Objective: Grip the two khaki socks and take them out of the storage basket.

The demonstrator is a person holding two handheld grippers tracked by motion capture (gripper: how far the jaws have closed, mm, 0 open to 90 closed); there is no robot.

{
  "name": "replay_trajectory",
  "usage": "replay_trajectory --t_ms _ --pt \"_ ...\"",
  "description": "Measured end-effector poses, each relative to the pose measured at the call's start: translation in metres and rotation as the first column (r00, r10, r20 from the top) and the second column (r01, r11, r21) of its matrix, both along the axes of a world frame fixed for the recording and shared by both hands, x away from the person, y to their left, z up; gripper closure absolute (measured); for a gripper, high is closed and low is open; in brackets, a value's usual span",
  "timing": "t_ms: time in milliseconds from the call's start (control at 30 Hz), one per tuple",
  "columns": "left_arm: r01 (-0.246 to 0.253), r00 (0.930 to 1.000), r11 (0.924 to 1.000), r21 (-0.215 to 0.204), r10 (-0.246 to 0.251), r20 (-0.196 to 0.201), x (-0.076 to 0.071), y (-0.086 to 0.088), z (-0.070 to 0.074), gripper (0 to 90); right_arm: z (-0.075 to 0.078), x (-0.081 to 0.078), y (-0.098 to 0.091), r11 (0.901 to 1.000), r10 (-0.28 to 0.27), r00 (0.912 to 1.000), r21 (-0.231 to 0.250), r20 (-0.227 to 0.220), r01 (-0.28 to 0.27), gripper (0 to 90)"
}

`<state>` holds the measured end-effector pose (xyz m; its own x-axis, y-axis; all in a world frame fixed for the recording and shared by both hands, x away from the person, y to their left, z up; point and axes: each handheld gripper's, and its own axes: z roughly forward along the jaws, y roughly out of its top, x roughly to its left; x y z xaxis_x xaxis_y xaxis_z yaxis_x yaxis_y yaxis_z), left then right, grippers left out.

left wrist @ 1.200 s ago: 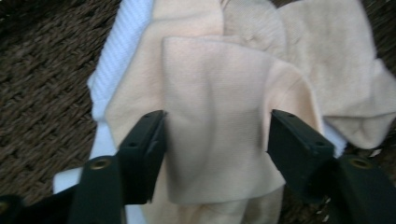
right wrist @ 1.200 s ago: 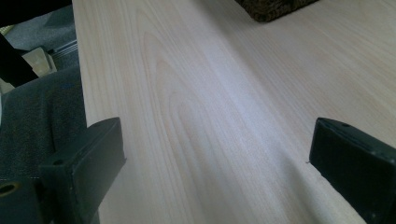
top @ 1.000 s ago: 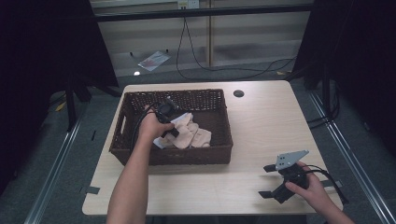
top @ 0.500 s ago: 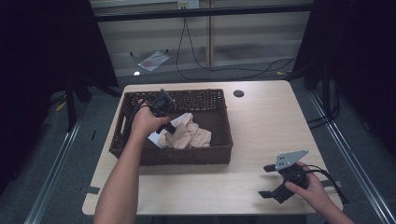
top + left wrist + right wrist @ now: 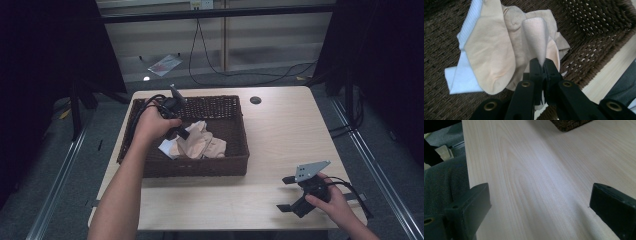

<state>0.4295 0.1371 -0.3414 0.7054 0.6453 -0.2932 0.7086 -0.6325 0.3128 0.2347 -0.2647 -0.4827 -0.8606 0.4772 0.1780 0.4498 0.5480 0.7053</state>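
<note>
A dark wicker basket [image 5: 200,167] stands on the left half of the table, with a crumpled beige cloth [image 5: 202,145] and a white cloth [image 5: 165,148] inside. My left gripper [image 5: 182,132] hangs over the basket's left part, pointing down toward the cloths. In the left gripper view my left gripper [image 5: 541,63] is shut on a peak of the beige cloth [image 5: 491,55], which rises as a cone from the pile. The white cloth [image 5: 461,77] lies under it on the basket [image 5: 599,30] floor. My right gripper [image 5: 284,194] rests open at the table's front right, its jaws wide over bare wood [image 5: 539,207].
The light wooden table [image 5: 280,130] has a round dark cable hole [image 5: 255,100] behind the basket. Cables [image 5: 240,75] run over the floor beyond the far edge. A metal rail [image 5: 380,170] borders the right side.
My left hand has risen and drawn toward the basket's back left, pulling a fold of the beige cloth up with it. The right hand has stayed where it was.
</note>
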Motion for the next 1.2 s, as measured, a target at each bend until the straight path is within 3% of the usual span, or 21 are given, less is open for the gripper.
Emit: replay_trajectory --t_ms 233,433,700,1200 --pt "0.02 0.9998 0.9996 -0.019 -0.02 0.006 -0.007 -0.002 0.02 87.3 0.0 0.0 0.0 1.0 -0.002 1.0 0.004 -0.002 0.002 2.9" --pt "0.064 0.998 0.998 -0.002 -0.064 0.006 -0.014 -0.006 0.035 87.5 -0.001 0.0 0.001 1.0 0.002 1.0 0.004 -0.004 -0.002 3.0" --pt "0.074 0.9973 0.9968 -0.03 -0.073 0.008 -0.021 -0.006 0.049 87.5 -0.001 0.0 0.001 1.0 0.003 1.0 0.004 -0.006 -0.003 3.0" --pt "0.114 0.9934 0.9925 -0.044 -0.113 0.02 -0.033 -0.012 0.075 87.5 -0.001 0.0 0.002 1.0 0.001 1.0 0.0 -0.004 -0.001 3.0"
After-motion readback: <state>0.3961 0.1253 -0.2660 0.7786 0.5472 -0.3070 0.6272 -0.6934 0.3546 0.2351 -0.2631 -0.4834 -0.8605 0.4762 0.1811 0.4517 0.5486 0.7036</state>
